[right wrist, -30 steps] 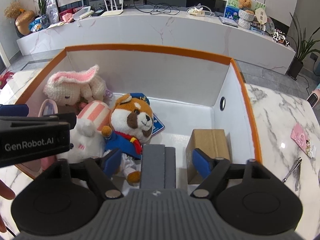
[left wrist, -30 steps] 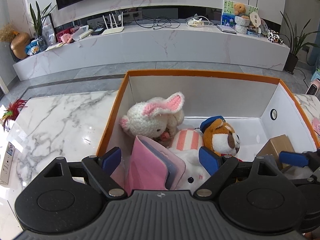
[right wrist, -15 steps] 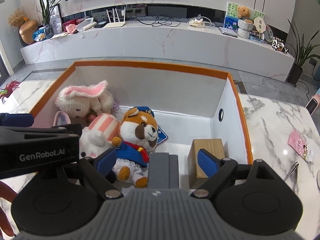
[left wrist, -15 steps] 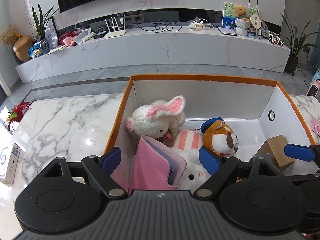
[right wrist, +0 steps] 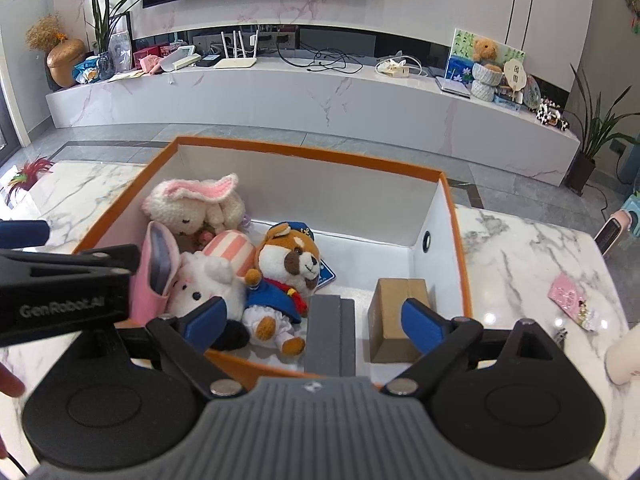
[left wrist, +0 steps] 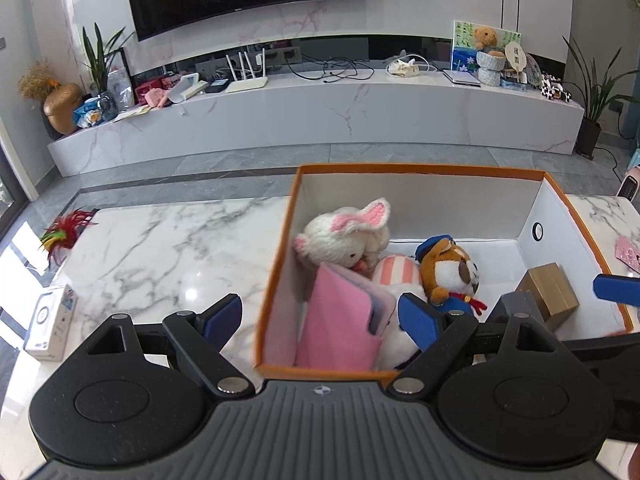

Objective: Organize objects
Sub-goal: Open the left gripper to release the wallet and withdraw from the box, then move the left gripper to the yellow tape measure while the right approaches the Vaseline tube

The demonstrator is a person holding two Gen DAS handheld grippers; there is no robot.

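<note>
Both the left gripper (left wrist: 320, 320) and right gripper (right wrist: 312, 318) hang spread wide and empty over the orange-rimmed white cardboard box (right wrist: 456, 216), which holds 3 plush toys.

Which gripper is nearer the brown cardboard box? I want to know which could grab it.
Right. The right gripper has the cardboard box beside one of its open fingers, while the left gripper sits over the pink pouch at the bin's opposite end.

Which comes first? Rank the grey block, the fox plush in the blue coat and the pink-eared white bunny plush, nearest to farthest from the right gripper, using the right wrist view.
1. Grey block, directly ahead of the right gripper.
2. Fox plush in blue coat, mid-box, slightly left.
3. Pink-eared white bunny plush, far left corner.
</note>
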